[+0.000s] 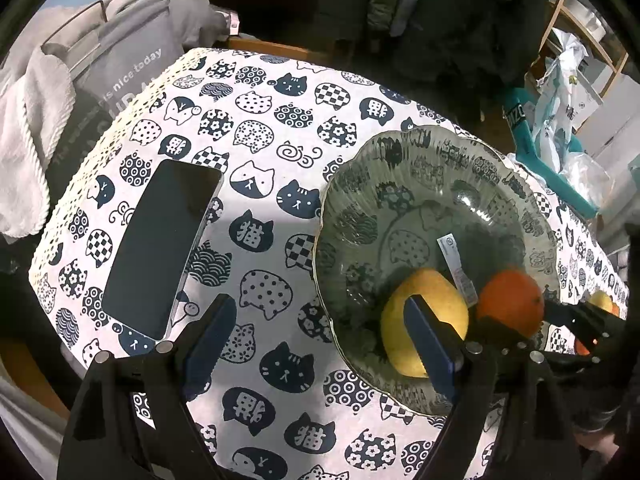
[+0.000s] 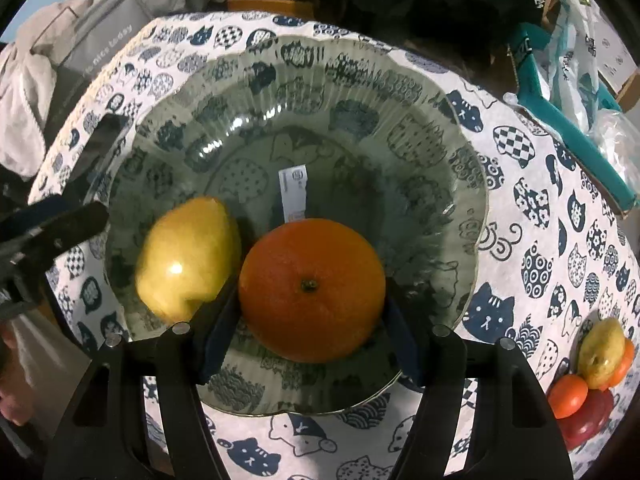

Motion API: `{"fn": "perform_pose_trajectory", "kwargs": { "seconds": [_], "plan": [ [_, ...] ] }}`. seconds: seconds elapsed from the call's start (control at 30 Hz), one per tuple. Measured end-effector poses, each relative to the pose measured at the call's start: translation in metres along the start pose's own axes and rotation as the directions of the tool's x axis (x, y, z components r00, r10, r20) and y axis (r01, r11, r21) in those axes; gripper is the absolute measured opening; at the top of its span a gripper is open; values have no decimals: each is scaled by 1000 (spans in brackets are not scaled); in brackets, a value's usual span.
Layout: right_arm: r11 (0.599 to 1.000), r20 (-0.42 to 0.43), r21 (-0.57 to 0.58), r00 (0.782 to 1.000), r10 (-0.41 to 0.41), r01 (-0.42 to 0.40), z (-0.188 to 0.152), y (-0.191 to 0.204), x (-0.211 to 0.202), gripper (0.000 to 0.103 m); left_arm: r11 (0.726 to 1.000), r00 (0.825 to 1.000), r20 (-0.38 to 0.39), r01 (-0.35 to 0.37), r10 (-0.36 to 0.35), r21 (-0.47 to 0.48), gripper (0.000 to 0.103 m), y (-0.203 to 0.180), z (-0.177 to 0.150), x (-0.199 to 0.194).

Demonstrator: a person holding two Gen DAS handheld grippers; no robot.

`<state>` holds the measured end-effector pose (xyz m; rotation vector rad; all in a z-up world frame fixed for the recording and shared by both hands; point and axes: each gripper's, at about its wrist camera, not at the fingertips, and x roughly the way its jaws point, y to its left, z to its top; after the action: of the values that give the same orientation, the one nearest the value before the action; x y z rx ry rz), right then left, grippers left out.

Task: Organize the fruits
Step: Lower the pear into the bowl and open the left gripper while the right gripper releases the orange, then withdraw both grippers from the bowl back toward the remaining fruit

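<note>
A clear glass bowl (image 1: 400, 148) (image 2: 340, 46) stands on the cat-print tablecloth. A yellow fruit (image 1: 436, 296) (image 2: 184, 256) lies in it, left of centre in the right wrist view. My right gripper (image 2: 312, 300) is shut on an orange (image 2: 312, 288) (image 1: 510, 304), stem side up, just over the bowl's near side, with a pad pressed on each flank. My left gripper (image 1: 320, 308) is open with nothing between its pads. It hangs over the bowl's left rim, its right finger (image 1: 428, 332) in front of the yellow fruit.
A dark phone (image 1: 160, 244) lies left of the bowl. A pile of more fruit, a yellow one (image 2: 600, 352), an orange one (image 2: 568, 396) and a red one (image 2: 588, 420), sits at the table's right. Grey cloth and a bag (image 1: 120, 68) lie beyond the left edge.
</note>
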<state>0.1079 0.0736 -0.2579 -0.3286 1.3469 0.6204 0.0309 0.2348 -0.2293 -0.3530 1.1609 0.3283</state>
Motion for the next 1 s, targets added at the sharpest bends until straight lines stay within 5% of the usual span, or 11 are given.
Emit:
{"fn": "perform_pose_trajectory", "kwargs": {
  "seconds": [0.13, 0.27, 0.7, 1.0],
  "plan": [
    [1000, -20, -8, 1000, -15, 14, -3, 1, 5, 69, 1000, 1000, 5, 3, -3, -3, 87, 0, 1, -4],
    [1000, 35, -8, 999, -11, 11, -1, 3, -6, 87, 1000, 1000, 11, 11, -11, -5, 87, 0, 2, -8],
    [998, 196, 52, 980, -34, 24, 7, -16, -74, 87, 999, 996, 72, 51, -51, 1, 87, -10, 5, -41],
    [995, 337, 86, 939, -70, 43, -5, -36, -144, 87, 992, 982, 148, 108, -118, 70, 87, -43, 6, -82]
  ]
}}
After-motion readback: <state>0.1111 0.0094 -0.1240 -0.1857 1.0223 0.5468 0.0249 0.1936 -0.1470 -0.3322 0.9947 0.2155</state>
